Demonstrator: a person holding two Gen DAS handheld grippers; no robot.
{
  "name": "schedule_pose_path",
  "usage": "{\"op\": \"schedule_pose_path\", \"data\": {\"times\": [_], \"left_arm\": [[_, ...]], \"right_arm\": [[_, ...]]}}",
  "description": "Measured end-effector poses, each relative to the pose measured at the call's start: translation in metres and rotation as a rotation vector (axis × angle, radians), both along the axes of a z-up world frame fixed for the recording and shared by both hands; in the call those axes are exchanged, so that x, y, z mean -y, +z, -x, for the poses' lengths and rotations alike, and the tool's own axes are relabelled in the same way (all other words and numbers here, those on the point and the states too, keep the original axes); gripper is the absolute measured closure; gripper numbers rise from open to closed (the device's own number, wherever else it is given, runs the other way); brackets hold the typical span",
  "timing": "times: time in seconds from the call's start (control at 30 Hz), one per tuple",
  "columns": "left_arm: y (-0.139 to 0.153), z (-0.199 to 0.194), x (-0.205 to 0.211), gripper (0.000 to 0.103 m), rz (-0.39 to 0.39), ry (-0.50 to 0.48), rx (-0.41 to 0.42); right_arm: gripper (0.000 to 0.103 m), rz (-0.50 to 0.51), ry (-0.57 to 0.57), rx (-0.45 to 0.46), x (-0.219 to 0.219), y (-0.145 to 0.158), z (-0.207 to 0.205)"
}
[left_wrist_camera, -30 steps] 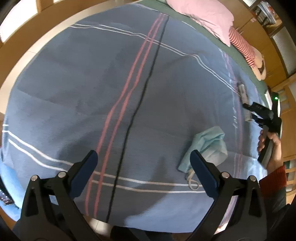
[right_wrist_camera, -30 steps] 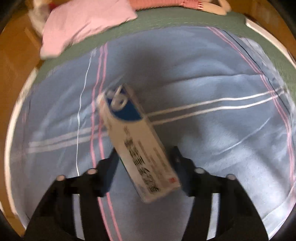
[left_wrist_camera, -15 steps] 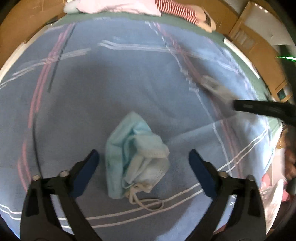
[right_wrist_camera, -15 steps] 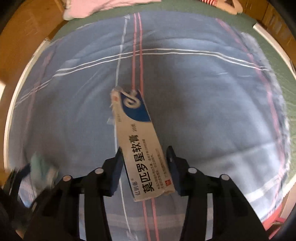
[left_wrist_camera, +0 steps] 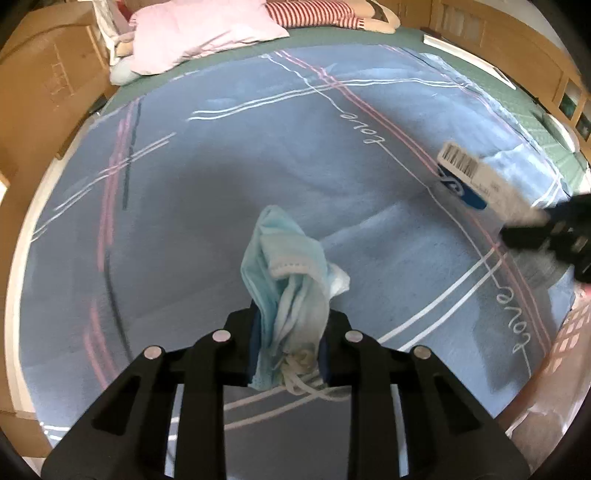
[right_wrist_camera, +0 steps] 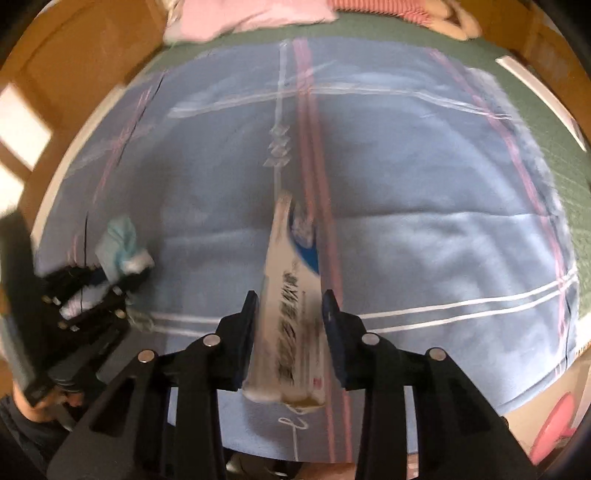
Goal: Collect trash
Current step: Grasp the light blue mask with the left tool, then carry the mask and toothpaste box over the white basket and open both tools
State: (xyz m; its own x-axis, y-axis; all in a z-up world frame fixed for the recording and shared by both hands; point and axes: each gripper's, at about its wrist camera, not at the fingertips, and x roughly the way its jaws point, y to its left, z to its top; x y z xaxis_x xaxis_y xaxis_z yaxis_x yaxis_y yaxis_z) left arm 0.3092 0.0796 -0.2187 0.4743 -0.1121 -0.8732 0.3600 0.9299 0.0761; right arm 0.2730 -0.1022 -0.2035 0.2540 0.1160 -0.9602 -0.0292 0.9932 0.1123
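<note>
My left gripper (left_wrist_camera: 288,343) is shut on a crumpled light blue face mask (left_wrist_camera: 286,280), which sticks up between its fingers over the blue bed blanket (left_wrist_camera: 184,206). My right gripper (right_wrist_camera: 290,317) is shut on a long white and blue medicine box (right_wrist_camera: 291,280), held lengthwise above the blanket. The box (left_wrist_camera: 476,181) and right gripper (left_wrist_camera: 546,229) also show at the right edge of the left wrist view. The mask (right_wrist_camera: 120,240) and left gripper (right_wrist_camera: 92,291) show at the left of the right wrist view.
A pink pillow (left_wrist_camera: 199,33) and a red-striped soft toy (left_wrist_camera: 325,13) lie at the head of the bed on a green sheet (left_wrist_camera: 369,35). Wooden furniture (left_wrist_camera: 48,74) surrounds the bed. Something pink (right_wrist_camera: 557,421) stands on the floor at the lower right.
My left gripper moved over the mask and closed on it, lifting it off the blanket. My right gripper kept the box and swung it to point straight ahead.
</note>
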Motion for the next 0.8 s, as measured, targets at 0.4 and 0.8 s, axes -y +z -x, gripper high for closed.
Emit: {"op": "schedule_pose_path", "data": {"times": [0.4,0.8], "left_arm": [[0.033,0.012,-0.036,0.08,0.087,0.11,0.07],[0.073,0.044,-0.042,0.08,0.14,0.094,0.161]], "right_arm": [[0.033,0.117,-0.126,-0.051,-0.006,-0.034,-0.027],[0.081,-0.081,-0.181,0.116,-0.009,0.018,0.011]]}}
